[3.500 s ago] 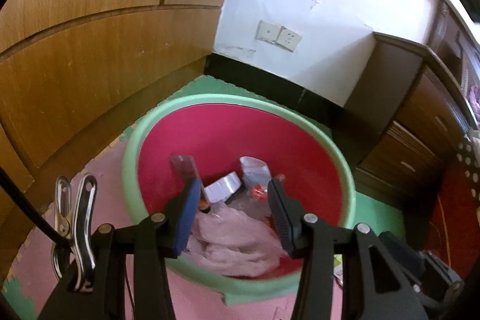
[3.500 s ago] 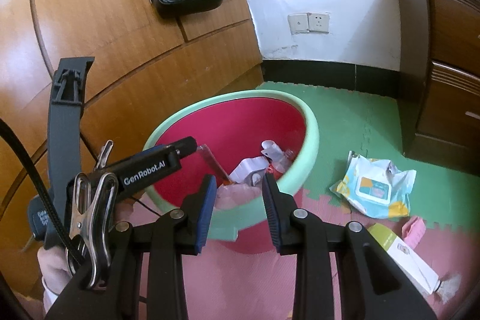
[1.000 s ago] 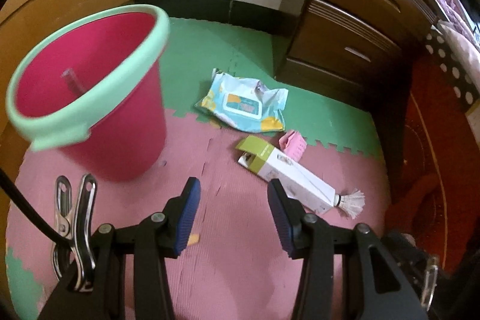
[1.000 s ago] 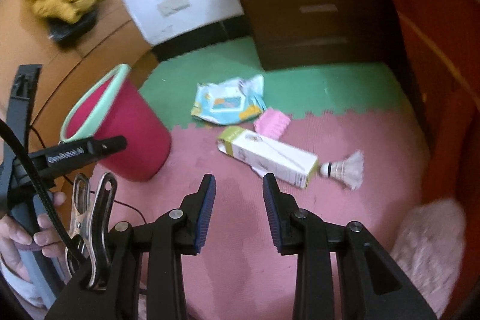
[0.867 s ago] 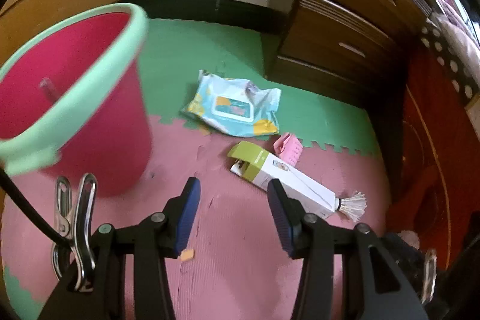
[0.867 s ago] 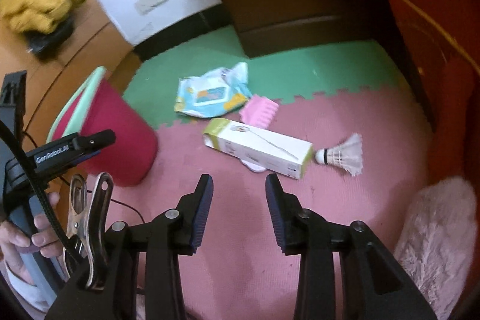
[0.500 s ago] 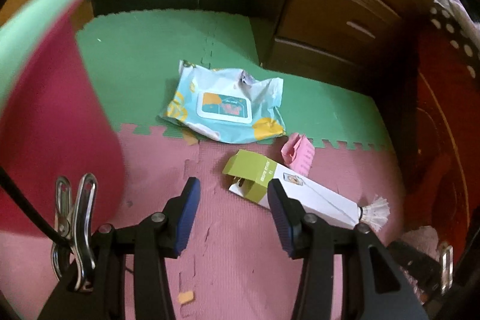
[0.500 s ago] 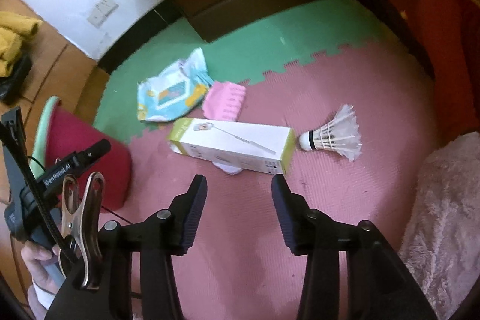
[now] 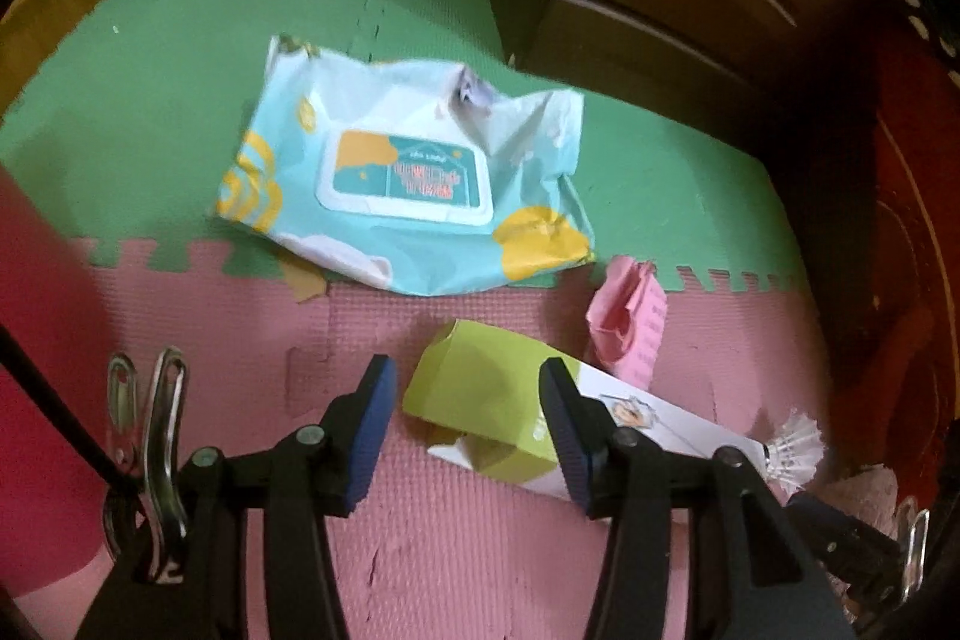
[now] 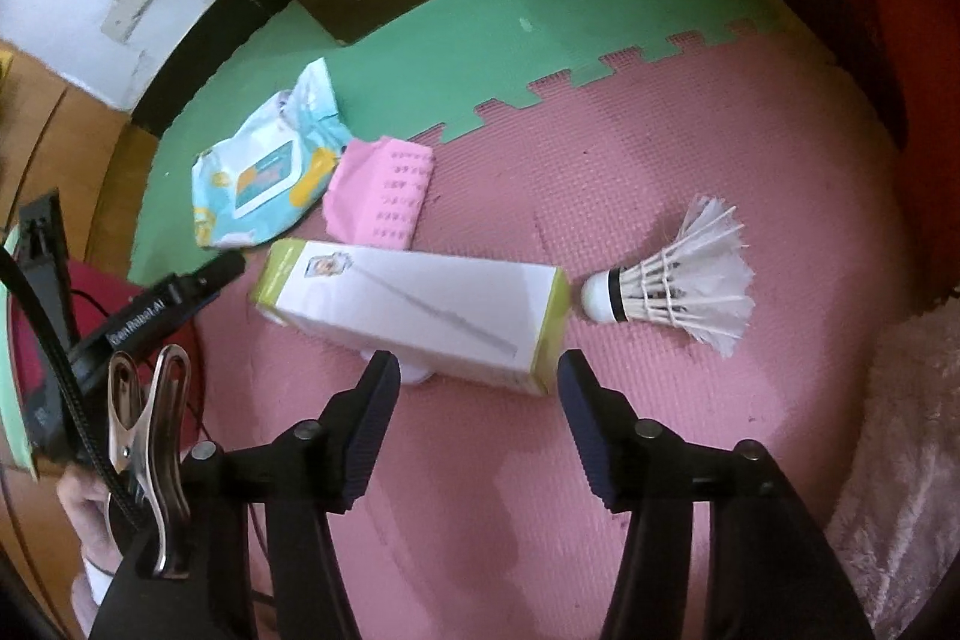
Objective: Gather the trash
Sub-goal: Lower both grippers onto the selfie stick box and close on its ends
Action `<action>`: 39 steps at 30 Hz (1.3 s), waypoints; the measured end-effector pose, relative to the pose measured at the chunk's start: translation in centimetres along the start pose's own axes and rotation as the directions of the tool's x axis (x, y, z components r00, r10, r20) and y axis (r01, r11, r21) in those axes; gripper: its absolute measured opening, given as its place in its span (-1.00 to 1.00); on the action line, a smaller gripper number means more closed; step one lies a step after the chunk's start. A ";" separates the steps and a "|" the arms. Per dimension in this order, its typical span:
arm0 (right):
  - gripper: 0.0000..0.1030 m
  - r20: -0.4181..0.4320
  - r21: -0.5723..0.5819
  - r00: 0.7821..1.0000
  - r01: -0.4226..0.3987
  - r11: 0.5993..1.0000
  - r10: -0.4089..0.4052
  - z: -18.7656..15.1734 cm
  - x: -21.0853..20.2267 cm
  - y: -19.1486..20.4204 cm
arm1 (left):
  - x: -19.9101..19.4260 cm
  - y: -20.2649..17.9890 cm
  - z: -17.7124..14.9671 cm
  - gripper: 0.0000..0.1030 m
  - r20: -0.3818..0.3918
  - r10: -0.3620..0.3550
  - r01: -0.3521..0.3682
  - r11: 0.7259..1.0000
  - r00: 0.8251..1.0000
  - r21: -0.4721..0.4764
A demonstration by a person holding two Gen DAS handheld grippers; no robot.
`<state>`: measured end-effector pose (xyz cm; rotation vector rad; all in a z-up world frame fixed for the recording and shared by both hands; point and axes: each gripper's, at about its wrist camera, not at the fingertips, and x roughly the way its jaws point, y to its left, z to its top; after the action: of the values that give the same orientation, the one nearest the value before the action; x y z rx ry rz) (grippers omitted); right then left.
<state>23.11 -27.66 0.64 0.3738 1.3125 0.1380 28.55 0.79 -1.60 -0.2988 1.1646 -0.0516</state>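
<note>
Your left gripper (image 9: 465,418) released, jaws wide; green end of box (image 9: 480,400) lies between fingertips, untouched. Your right gripper (image 10: 477,400) also spread, box (image 10: 414,304) just beyond tips. Wipes pack (image 9: 402,178) far, on green mat (image 9: 150,70); pink paper (image 9: 630,328) right of box; shuttlecock (image 10: 678,274) off box's right end. Versus 0.5 s ago: both grippers nearer box; bucket (image 10: 36,316) slid to left edge.

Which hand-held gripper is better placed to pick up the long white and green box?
Probably the left hand-held gripper: it is open and the box's green end already sits between its fingers. The right hand-held gripper is open, just short of it.
</note>
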 end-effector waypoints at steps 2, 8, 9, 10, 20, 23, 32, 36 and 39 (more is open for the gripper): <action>0.10 -0.002 0.020 1.000 -0.009 1.000 0.009 0.3 0.6 -0.1 | 1.0 0.7 -0.1 0.01 -0.019 -0.027 0.026 0.999 0.999 -0.025; 0.15 -0.004 0.062 1.000 -0.002 0.998 0.002 0.5 2.5 -0.2 | 1.9 1.6 -0.6 0.11 -0.039 -0.111 0.109 0.992 0.993 -0.058; 0.16 -0.003 0.068 1.000 0.005 0.998 -0.005 0.5 2.8 -0.3 | 1.8 1.5 -0.7 0.11 -0.043 -0.128 0.125 0.990 0.991 -0.058; 0.16 -0.003 0.073 1.000 0.010 0.997 -0.010 0.5 3.0 -0.4 | 1.8 1.5 -0.8 0.11 -0.048 -0.137 0.134 0.989 0.989 -0.055; 0.30 0.009 0.092 1.000 0.015 0.996 -0.016 0.2 4.2 -0.2 | 2.3 0.7 -2.3 0.24 -0.075 -0.222 0.219 0.974 0.972 -0.052; 0.38 0.015 0.108 1.000 0.005 0.994 -0.007 0.1 4.6 -0.3 | 2.1 0.4 -2.4 0.26 -0.076 -0.238 0.234 0.971 0.968 -0.054; 0.47 0.008 0.150 1.000 -0.023 0.988 0.022 -0.3 5.1 -0.4 | 1.5 -1.1 -2.9 0.27 -0.066 -0.238 0.239 0.971 0.969 0.016; 0.47 0.002 0.164 0.999 -0.037 0.986 0.037 -0.8 5.0 -0.5 | 1.1 -1.1 -3.1 0.26 -0.071 -0.232 0.233 0.972 0.970 0.012; 0.47 0.004 0.169 0.999 -0.046 0.984 0.046 -1.3 4.8 -0.3 | 0.3 -1.0 -3.4 0.25 -0.060 -0.218 0.219 0.975 0.974 0.024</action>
<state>23.04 -26.17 -4.15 0.5492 1.3201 0.0656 25.68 -0.98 -2.86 -0.3995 1.1825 -0.2727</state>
